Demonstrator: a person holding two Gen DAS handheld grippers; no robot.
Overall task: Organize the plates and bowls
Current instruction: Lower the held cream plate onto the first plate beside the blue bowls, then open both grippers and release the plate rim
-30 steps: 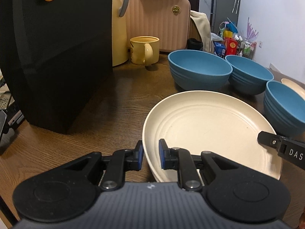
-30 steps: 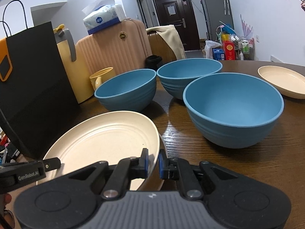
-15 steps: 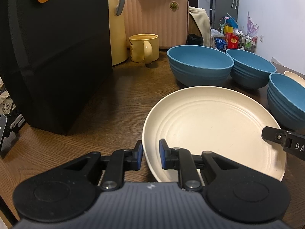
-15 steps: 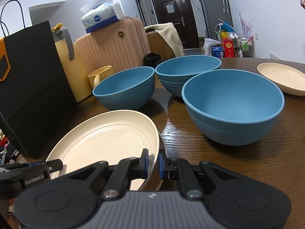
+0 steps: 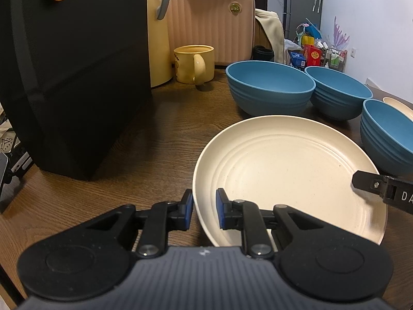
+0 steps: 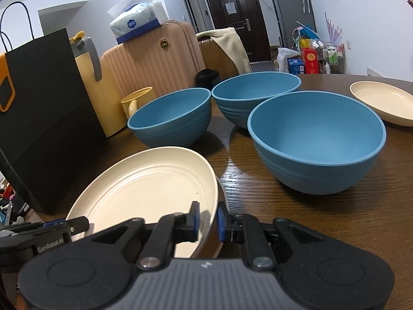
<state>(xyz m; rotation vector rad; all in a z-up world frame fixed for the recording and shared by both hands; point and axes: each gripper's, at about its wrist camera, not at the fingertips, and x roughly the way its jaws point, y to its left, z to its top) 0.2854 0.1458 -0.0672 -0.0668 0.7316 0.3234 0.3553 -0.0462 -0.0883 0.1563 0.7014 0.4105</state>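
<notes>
A cream plate (image 5: pixel 284 170) (image 6: pixel 144 180) lies on the wooden table (image 5: pixel 155 134). My left gripper (image 5: pixel 204 211) is shut on its near-left rim. At the opposite rim my right gripper (image 6: pixel 208 219) has its jaws opening; the rim stands between the pads with a thin gap on the inner side. Each gripper's finger shows at the other view's edge. Three blue bowls (image 6: pixel 170 118) (image 6: pixel 255 95) (image 6: pixel 317 139) stand upright and apart behind the plate. A second cream plate (image 6: pixel 382 100) lies at the far right.
A tall black paper bag (image 5: pixel 72 77) stands close on the left. Behind it are a yellow jug (image 5: pixel 157 38) and a yellow mug (image 5: pixel 193 63). A peach suitcase (image 5: pixel 211 25) with a tissue pack on top stands beyond the table's far edge.
The right gripper's jaws have parted slightly around the plate rim. The plate, the bowls and the left gripper look almost unchanged.
</notes>
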